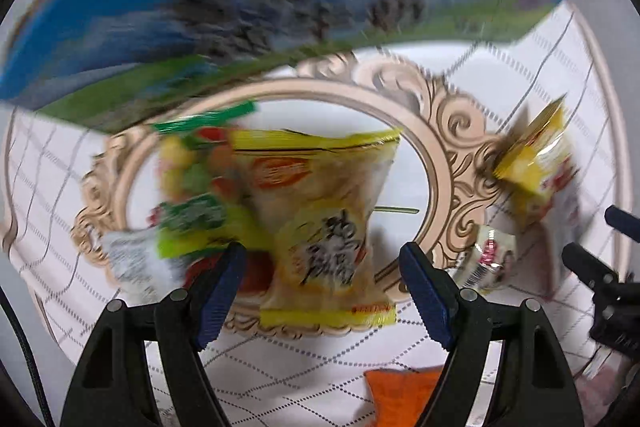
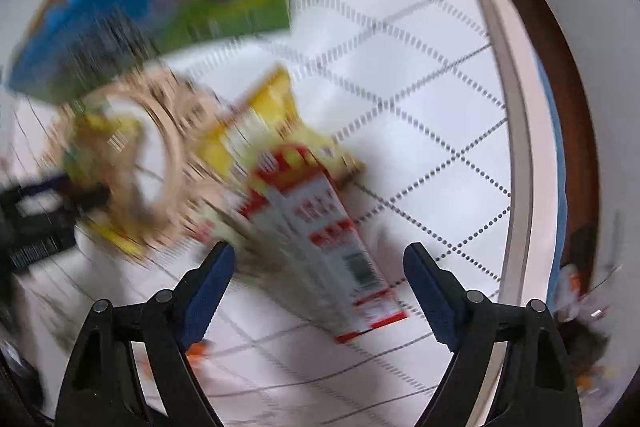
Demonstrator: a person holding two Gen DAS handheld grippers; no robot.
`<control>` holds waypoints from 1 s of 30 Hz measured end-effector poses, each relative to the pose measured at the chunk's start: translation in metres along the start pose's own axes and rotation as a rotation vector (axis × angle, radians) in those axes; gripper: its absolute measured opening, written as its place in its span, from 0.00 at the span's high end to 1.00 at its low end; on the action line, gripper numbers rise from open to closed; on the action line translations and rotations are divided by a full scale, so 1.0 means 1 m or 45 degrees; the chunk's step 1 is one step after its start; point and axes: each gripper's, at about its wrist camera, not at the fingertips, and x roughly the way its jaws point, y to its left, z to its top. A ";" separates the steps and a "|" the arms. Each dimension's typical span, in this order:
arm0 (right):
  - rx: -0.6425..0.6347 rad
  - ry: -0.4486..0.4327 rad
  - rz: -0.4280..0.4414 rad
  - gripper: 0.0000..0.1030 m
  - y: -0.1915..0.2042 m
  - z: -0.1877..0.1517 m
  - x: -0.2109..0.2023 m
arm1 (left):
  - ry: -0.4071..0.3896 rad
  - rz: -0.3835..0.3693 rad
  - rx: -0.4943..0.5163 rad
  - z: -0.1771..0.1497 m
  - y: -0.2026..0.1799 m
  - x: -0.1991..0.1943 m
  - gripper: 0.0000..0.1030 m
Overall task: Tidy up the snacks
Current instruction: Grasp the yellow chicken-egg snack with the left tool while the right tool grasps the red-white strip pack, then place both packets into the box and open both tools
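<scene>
A: On the left, the yellow packet [image 1: 324, 223] lies below the left gripper [image 1: 320, 291], whose jaws are spread and empty. It looks light and crinkly; pinch its sealed edge.

B: The right gripper [image 2: 316, 287], also spread and empty, hangs over the red-and-white packet [image 2: 320, 227] on the white patterned tabletop [image 2: 420, 87].

Snack packets [image 1: 320, 211] looked glossy plastic film; white-red carton [image 2: 340, 251] smooth printed card; table cover [image 2: 420, 87] smooth, slight sheen; gripper pads [image 1: 426, 301] matt ribbed blue.
</scene>
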 end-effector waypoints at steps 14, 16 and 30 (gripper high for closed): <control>0.324 0.146 0.292 0.38 -0.027 -0.036 0.040 | 0.076 -0.078 -0.076 -0.049 -0.013 0.027 0.52; 0.367 0.177 0.357 0.38 -0.025 -0.043 0.046 | 0.131 -0.129 -0.091 -0.061 -0.014 0.037 0.52; 0.130 0.141 0.084 0.24 -0.003 -0.062 0.055 | 0.161 -0.141 -0.082 -0.064 -0.029 0.067 0.35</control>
